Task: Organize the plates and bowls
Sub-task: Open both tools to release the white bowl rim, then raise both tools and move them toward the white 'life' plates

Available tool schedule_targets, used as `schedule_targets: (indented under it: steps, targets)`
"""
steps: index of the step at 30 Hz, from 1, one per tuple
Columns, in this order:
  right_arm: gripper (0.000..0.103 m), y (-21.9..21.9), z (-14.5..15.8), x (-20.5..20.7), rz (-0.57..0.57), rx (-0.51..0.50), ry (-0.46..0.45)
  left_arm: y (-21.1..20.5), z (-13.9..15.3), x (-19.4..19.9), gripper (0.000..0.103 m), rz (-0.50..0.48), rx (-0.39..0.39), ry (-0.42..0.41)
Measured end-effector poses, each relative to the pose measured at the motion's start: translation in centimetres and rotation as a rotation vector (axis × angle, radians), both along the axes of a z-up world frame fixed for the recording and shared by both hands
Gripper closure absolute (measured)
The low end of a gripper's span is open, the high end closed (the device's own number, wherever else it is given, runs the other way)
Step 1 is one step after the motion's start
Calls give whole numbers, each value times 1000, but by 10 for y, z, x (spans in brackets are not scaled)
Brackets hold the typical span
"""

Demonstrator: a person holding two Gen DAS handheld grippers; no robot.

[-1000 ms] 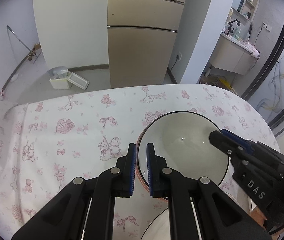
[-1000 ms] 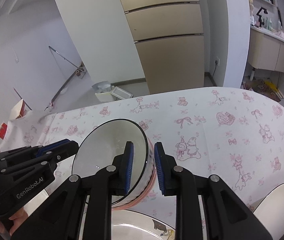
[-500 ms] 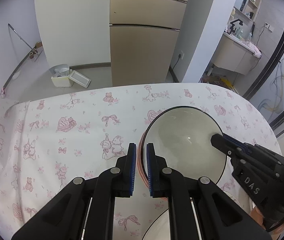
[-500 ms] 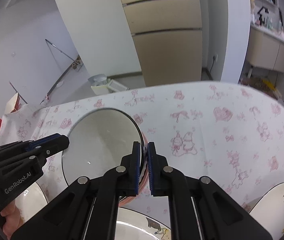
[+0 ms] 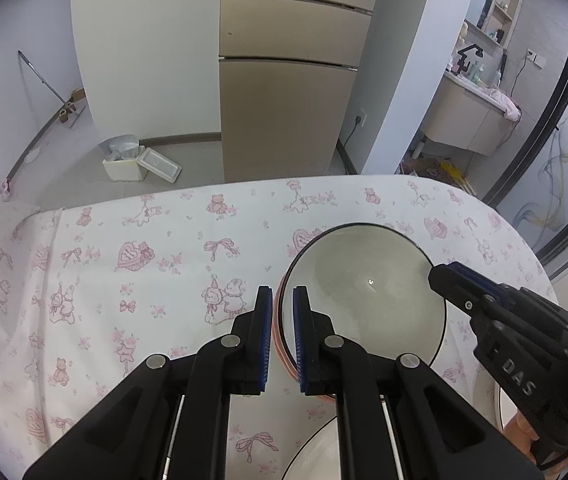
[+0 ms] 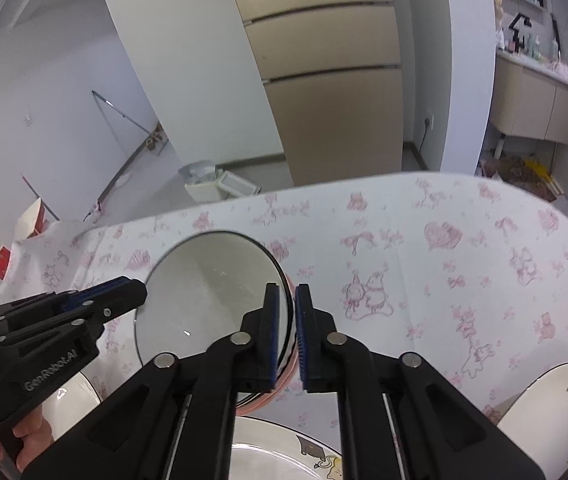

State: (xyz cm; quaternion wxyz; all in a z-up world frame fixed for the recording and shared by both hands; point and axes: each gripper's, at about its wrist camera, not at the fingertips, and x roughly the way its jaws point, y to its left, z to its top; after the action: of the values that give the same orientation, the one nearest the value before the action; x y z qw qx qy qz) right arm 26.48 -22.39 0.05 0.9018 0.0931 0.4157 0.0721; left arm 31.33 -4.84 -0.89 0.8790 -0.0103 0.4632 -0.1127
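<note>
A bowl with a pale inside, a dark rim and a pink outside hangs tilted over the pink-patterned tablecloth. My left gripper is shut on its left rim. In the right wrist view the bowl has its right rim between the pads of my right gripper; the jaws are opening, but the pads still touch the rim. Each gripper shows in the other's view: the right gripper at the bowl's right edge, the left gripper at its left edge.
White plates lie below and around the bowl: a cartoon-printed plate under it, another plate at the right and a third plate at the left. A hand grips the left tool. Beyond the table's far edge are a fridge and the floor.
My right gripper's jaws, apart a second ago, have closed in on the bowl's right rim. The bowl has shifted slightly. The left gripper has kept its hold and place.
</note>
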Motion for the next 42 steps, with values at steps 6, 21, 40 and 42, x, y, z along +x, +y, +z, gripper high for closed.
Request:
schedule_targets:
  steps: [6,21,40,42]
  targets:
    - [71,4,12,-6,-6,-41,-43,3,12,-6,51,17,8,-56]
    - [30,-1,37,-16,-82,-116,-155,15,63,-41,19,86,-19,-417]
    - [13,32,104,-62,-85,-117,-317,50,150,-155,13,176,54,-757]
    - [13,44,108,-74,-55,-129,-335,63,150,-171,10,160,52,-761]
